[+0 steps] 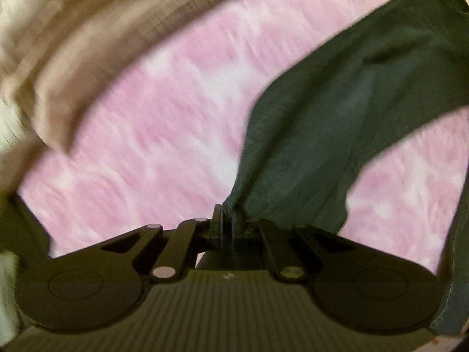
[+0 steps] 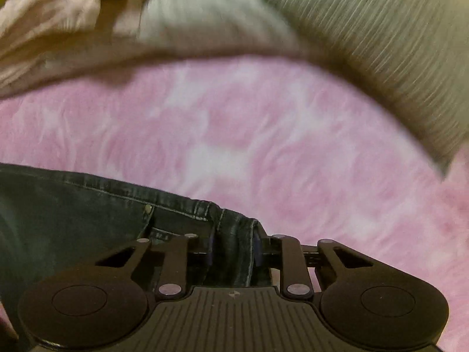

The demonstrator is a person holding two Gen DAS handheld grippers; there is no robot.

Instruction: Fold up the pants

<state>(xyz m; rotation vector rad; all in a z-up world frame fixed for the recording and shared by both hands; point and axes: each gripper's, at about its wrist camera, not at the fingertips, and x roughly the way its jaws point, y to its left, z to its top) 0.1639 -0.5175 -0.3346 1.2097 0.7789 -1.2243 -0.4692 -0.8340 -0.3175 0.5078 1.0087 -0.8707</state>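
Pinching a bunched edge of the dark pants point(image 1: 337, 111), the left gripper point(image 1: 227, 223) sits at six o'clock in its own view, jaws clenched tight on the fabric with no gap showing between them. From that pinch the cloth rises and fans toward one o'clock, stretching in a broad band to the upper right corner of the picture. Under it lies a pink and white fuzzy blanket point(image 1: 164, 135), which fills the middle of the view. A beige cloth point(image 1: 58, 58), blurred, curves across from nine to eleven o'clock, apart from the pants.

Seen from the right wrist, the right gripper point(image 2: 233, 249) also sits at six o'clock, clamped on the thick waistband of the pants point(image 2: 73, 214), a folded wad of denim with pale stitching standing between its two pads. The rest of the denim, with a small metal rivet point(image 2: 148, 209), spreads toward eight and nine o'clock, lying on the same pink blanket point(image 2: 263, 135). A beige cloth point(image 2: 58, 29) lies at eleven o'clock, and a ribbed olive cloth point(image 2: 381, 58) curves from one to three o'clock, both well apart from the pants.
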